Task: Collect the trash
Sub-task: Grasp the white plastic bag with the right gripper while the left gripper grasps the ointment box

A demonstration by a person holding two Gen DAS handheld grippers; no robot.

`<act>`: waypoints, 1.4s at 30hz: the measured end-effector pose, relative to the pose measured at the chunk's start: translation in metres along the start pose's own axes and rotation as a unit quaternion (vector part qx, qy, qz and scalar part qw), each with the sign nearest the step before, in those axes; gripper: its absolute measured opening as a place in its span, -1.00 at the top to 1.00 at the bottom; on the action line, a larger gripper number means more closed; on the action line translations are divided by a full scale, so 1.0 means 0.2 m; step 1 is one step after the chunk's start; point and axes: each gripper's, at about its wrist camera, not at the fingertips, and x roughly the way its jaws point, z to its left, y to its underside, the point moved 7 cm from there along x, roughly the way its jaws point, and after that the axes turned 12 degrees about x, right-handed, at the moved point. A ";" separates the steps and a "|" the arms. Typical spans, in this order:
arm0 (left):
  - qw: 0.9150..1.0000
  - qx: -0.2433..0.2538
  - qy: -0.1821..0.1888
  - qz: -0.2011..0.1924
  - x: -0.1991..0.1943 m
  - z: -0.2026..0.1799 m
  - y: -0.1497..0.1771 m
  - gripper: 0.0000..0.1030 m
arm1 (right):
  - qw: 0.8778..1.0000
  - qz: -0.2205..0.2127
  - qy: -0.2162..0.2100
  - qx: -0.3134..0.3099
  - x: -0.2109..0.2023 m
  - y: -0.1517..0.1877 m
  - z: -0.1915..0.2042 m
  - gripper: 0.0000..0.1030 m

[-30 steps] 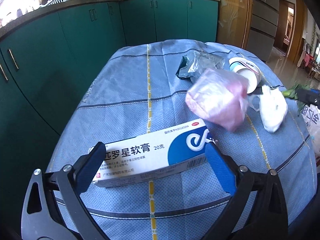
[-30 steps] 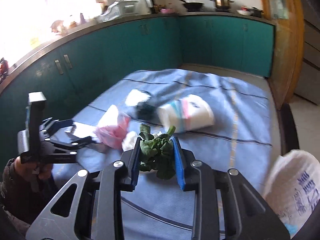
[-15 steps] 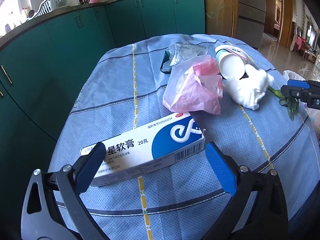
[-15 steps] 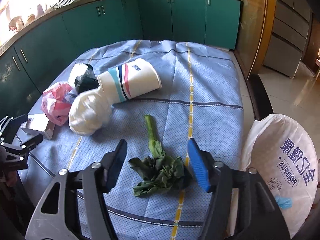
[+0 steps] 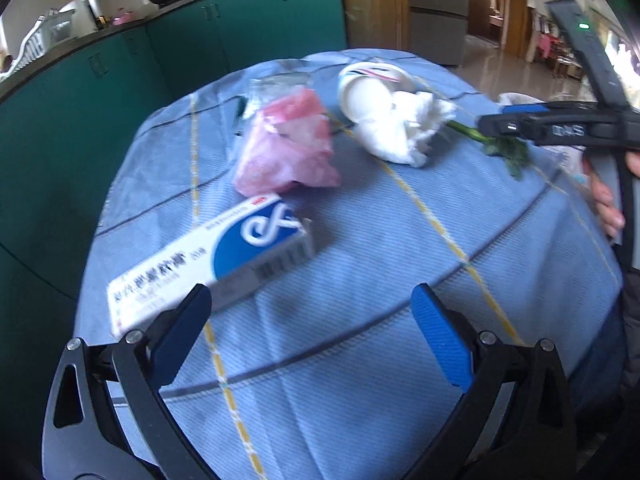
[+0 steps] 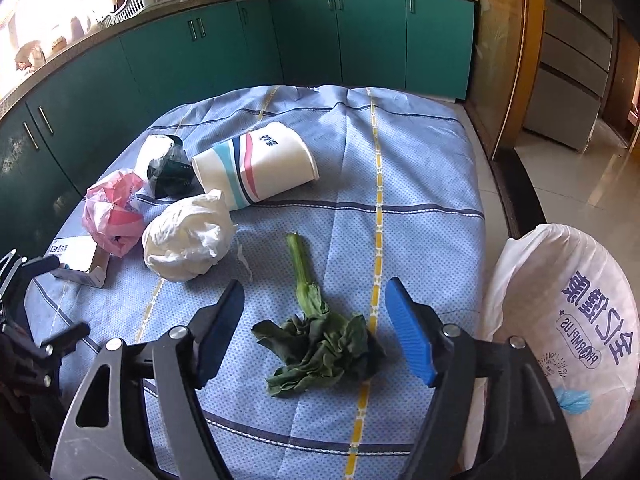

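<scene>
Trash lies on a blue checked tablecloth (image 6: 400, 184). A wilted green vegetable (image 6: 316, 336) lies between the open fingers of my right gripper (image 6: 316, 336), untouched by them. Behind it are a crumpled white tissue (image 6: 188, 236), a tipped striped paper cup (image 6: 260, 172), a pink plastic bag (image 6: 114, 212) and a dark wrapper (image 6: 168, 172). My left gripper (image 5: 310, 336) is open and empty; a blue-and-white ointment box (image 5: 208, 264) lies just beyond its left finger. The left wrist view also shows the pink bag (image 5: 288, 152), tissue (image 5: 404, 132), cup (image 5: 364, 92) and the right gripper (image 5: 540, 128).
A white printed plastic bag (image 6: 568, 320) hangs at the table's right edge. Teal kitchen cabinets (image 6: 240, 52) run along the back and left. Tiled floor (image 6: 560, 184) lies to the right of the table.
My right gripper let go of the vegetable, which now lies on the cloth, and opened wide. My left gripper swung to the right, so the box sits further left in its view.
</scene>
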 end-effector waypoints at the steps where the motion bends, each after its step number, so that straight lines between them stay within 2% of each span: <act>1: 1.000 0.003 0.000 -0.003 -0.01 -0.01 0.00 -0.93 | 1.000 0.000 0.000 0.000 0.00 0.00 0.00 -0.40; 4: 0.999 0.007 -0.032 -0.019 -0.07 0.04 -0.01 -0.93 | 1.000 -0.001 0.000 0.001 0.00 0.00 0.00 -0.42; 6: 0.999 -0.009 -0.042 -0.029 -0.09 0.11 -0.03 -0.93 | 1.000 -0.001 0.000 0.001 0.00 0.00 0.00 -0.42; 11: 0.997 -0.027 -0.053 -0.039 0.01 0.28 -0.08 -0.93 | 1.000 0.000 0.000 0.000 0.00 0.01 0.01 -0.44; 14: 0.999 -0.035 -0.020 -0.008 0.15 0.32 -0.06 -0.94 | 1.000 0.001 0.001 -0.003 0.00 0.02 0.01 -0.44; 16: 0.999 -0.031 -0.014 0.009 0.20 0.30 -0.04 -0.94 | 1.000 0.004 0.002 -0.003 0.01 0.03 0.01 -0.44; 20: 1.000 -0.016 0.006 0.004 0.18 0.21 -0.03 -0.93 | 1.000 0.007 0.005 -0.004 0.02 0.03 0.01 -0.44; 26: 0.998 0.044 0.041 -0.001 0.09 -0.03 -0.02 -0.93 | 1.000 0.009 0.006 -0.015 0.03 0.04 0.04 -0.44; 30: 0.996 0.065 0.061 -0.023 0.01 -0.13 -0.03 -0.93 | 1.000 0.009 0.008 -0.017 0.03 0.04 0.04 -0.44; 36: 0.999 0.021 0.015 -0.021 0.00 -0.04 -0.06 -0.93 | 1.000 0.000 0.001 -0.015 0.01 0.03 0.04 -0.44; 42: 1.000 -0.021 -0.017 0.010 0.09 0.04 -0.05 -0.94 | 1.000 -0.007 0.006 -0.026 0.00 0.04 0.06 -0.44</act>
